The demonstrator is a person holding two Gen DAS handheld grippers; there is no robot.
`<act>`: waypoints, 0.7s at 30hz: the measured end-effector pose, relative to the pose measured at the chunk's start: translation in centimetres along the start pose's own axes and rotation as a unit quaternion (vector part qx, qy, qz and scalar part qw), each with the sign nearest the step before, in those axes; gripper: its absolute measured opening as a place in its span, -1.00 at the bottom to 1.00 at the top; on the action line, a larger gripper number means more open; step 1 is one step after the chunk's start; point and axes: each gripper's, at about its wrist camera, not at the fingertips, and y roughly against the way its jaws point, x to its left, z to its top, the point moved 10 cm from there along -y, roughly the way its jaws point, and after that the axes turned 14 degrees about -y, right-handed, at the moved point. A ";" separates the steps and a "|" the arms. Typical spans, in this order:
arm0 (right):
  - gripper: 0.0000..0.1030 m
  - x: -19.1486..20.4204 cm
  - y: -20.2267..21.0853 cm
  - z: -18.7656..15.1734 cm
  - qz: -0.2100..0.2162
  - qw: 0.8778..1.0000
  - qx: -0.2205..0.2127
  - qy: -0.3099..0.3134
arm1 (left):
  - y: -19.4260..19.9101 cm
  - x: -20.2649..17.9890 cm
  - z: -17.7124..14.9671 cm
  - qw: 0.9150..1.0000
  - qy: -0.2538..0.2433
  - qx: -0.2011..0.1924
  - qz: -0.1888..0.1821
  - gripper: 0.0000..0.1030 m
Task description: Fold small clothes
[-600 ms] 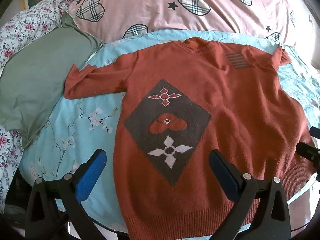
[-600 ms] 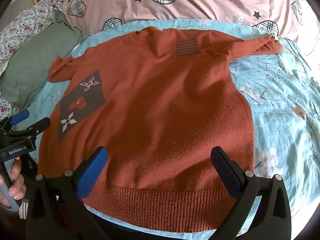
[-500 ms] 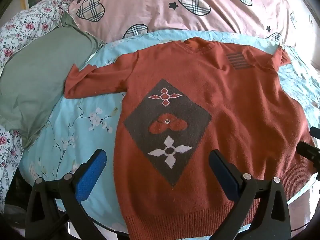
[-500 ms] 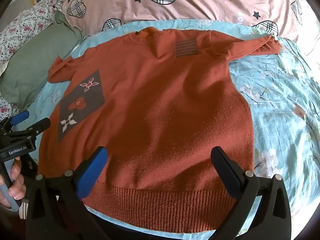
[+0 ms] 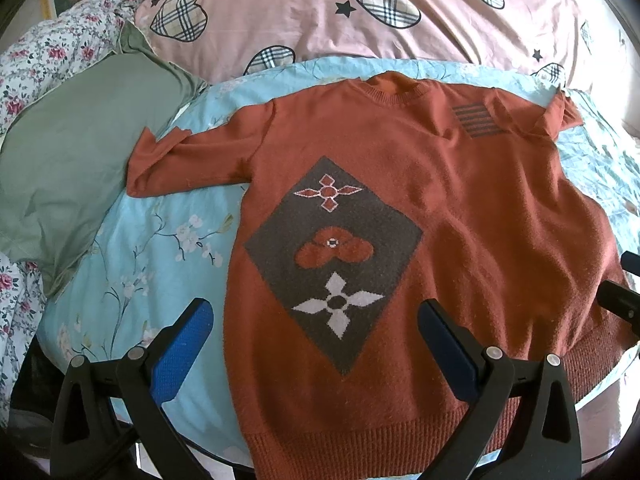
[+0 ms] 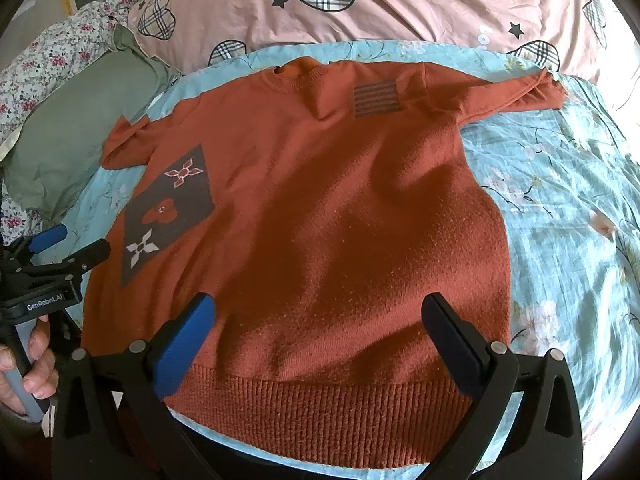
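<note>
A rust-orange sweater (image 5: pixel 460 208) lies flat on the floral blue bedsheet (image 5: pixel 160 240), sleeves spread. Both the left gripper (image 5: pixel 314 328) and right gripper (image 6: pixel 318 320) hover over its near hem, jaws wide and empty.

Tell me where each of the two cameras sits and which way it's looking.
Left wrist: on the left gripper, angled down at the sweater's grey diamond; open fingers show.
Right wrist: on the right gripper, angled down at the plain side and hem; open fingers, plus the left gripper with its hand.
Shared: sweater, green pillow, pink duvet.
</note>
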 end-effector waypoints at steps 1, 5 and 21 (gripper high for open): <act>0.99 0.0 0.0 0.0 0.001 1.000 0.000 0.000 | 0.0 0.0 0.0 1.000 0.001 -0.001 -0.001 0.99; 0.99 0.0 0.0 0.1 0.006 1.000 0.000 -0.003 | 0.0 -0.1 0.1 1.000 0.002 -0.004 0.000 0.99; 0.99 0.0 -0.2 1.2 0.021 1.000 0.001 -0.014 | -0.8 -0.6 1.0 1.000 0.009 -0.006 -0.019 0.99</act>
